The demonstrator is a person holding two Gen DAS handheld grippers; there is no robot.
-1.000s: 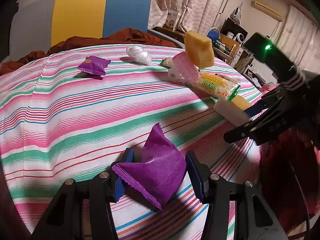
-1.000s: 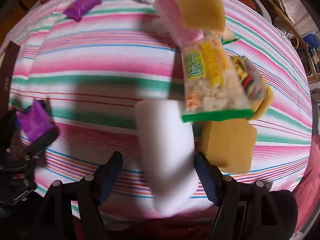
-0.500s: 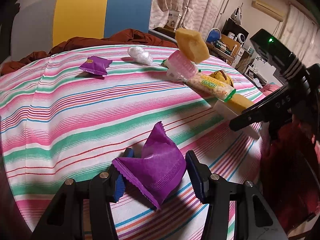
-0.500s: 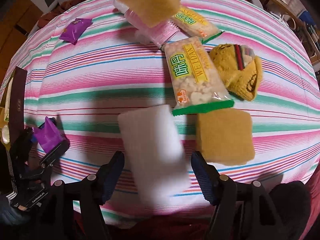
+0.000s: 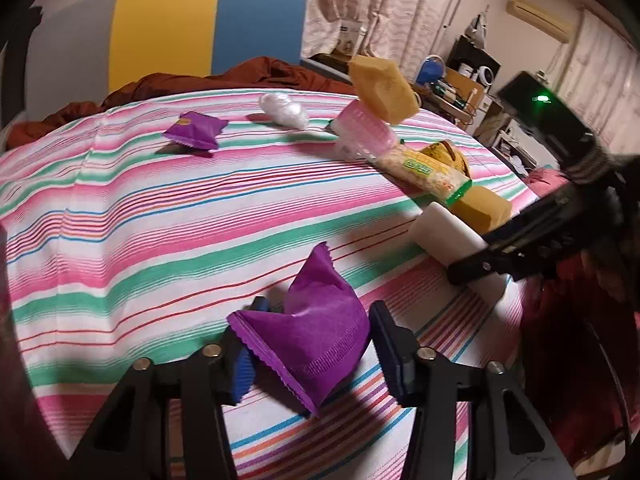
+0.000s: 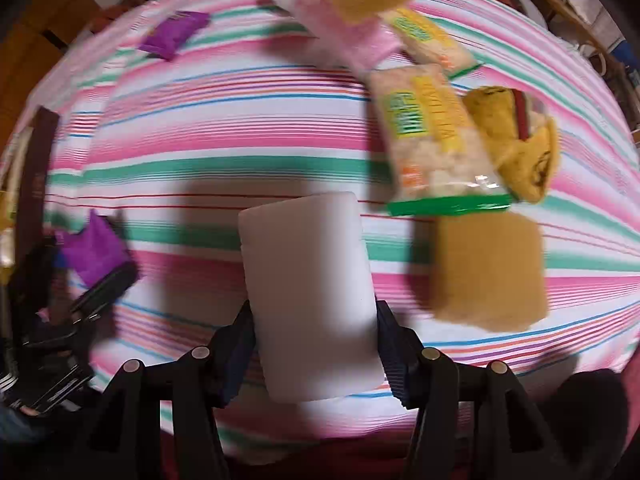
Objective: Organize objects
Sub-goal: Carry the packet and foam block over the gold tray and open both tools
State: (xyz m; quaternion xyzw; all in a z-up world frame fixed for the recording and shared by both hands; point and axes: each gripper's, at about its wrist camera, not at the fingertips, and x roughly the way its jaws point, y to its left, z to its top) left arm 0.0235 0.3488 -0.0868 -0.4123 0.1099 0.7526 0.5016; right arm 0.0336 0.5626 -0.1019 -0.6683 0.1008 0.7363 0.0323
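Observation:
My left gripper (image 5: 310,344) is shut on a purple snack packet (image 5: 312,332) just above the striped cloth (image 5: 160,220); both also show at the left of the right wrist view, the packet (image 6: 94,252) in the jaws. My right gripper (image 6: 316,344) is shut on a white sponge block (image 6: 310,292), seen from the left wrist view (image 5: 448,236) near the table's right edge. Beside it lie a tan sponge (image 6: 488,272), a clear cracker bag (image 6: 432,136) and a yellow folded cloth (image 6: 516,144).
A second purple packet (image 5: 196,132), a white plastic wad (image 5: 282,110), a pink pack (image 5: 362,136) with a tan sponge (image 5: 382,88) leaning on it, and a second cracker bag (image 6: 428,40) lie further back. A brown blanket (image 5: 200,80) edges the far side.
My right gripper with the white sponge has shifted toward the table's near right edge, away from the cracker bag. The left gripper and its purple packet have barely moved.

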